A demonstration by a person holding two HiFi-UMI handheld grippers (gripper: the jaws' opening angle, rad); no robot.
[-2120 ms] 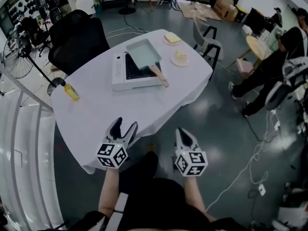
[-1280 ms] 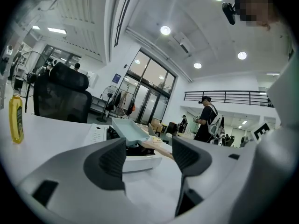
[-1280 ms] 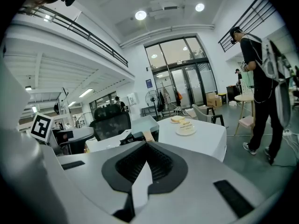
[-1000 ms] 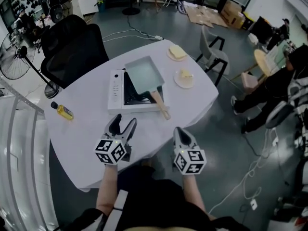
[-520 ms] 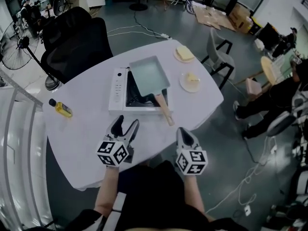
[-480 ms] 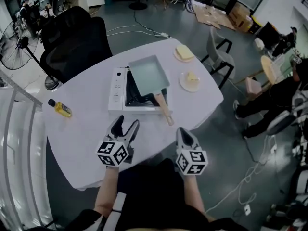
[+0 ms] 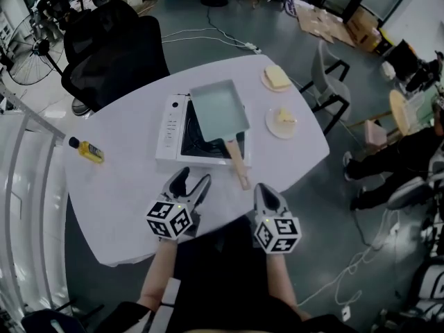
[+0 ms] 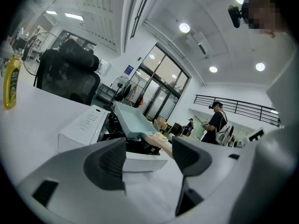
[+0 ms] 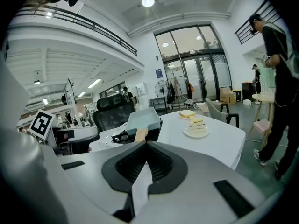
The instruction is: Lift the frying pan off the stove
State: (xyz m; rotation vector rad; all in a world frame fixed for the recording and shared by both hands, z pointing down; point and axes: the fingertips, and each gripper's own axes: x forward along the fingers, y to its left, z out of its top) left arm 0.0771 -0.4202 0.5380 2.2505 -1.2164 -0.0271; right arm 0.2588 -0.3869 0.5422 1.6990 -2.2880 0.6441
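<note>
- Setting: an open hall with a grey floor. An oval counter [image 7: 125,186] under a white cloth stands at the centre, with a black office chair [image 7: 114,44] at its far left side and a grey chair [image 7: 326,64] at its far right side.
- Stove [image 7: 170,127]: a white portable unit near the middle of the counter, its control strip towards the left edge.
- Frying pan [image 7: 218,106]: rectangular and pale blue-green, resting on the stove's burner. Its wooden handle [image 7: 236,164] slants out over the stove's front towards the near edge of the counter.
- Left gripper [image 7: 191,180]: held over the near edge of the counter, just in front of the stove. The left gripper view shows its jaws spread apart with nothing between them; beyond the gap lie the stove and the pan.
- Right gripper [image 7: 262,189]: held at the near edge of the counter, near the free end of the handle but apart from it. The right gripper view shows its jaws pressed together with nothing between them, and the handle rising just beyond them.
- Other items: a small yellow bottle [image 7: 89,150] near the left edge. Two plates with food sit towards the far right edge, one [image 7: 267,85] at the far edge and one [image 7: 274,129] just right of the pan.
</note>
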